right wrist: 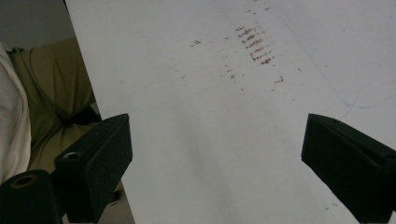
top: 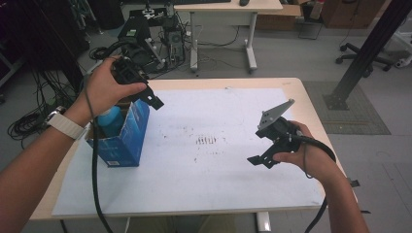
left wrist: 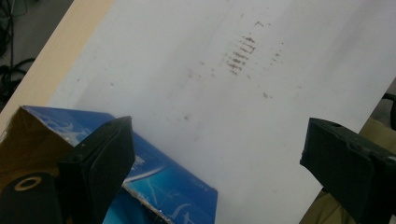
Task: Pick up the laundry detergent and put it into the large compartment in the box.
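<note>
An open-topped blue carton stands at the left of the table on a white sheet, with a light-blue rounded object inside it. My left gripper hovers just above the carton's far right corner, held by a hand with a white wristband. In the left gripper view its jaws stand wide apart over the sheet, open and empty, with the carton below the left jaw. My right gripper hangs over the sheet's right half, open with nothing between its fingers.
Brown smudges mark the middle of the sheet. The wooden table edge runs past the sheet on the right. Beyond the table are a white desk, tangled cables and a black post. Olive trousers lie beyond the near table edge.
</note>
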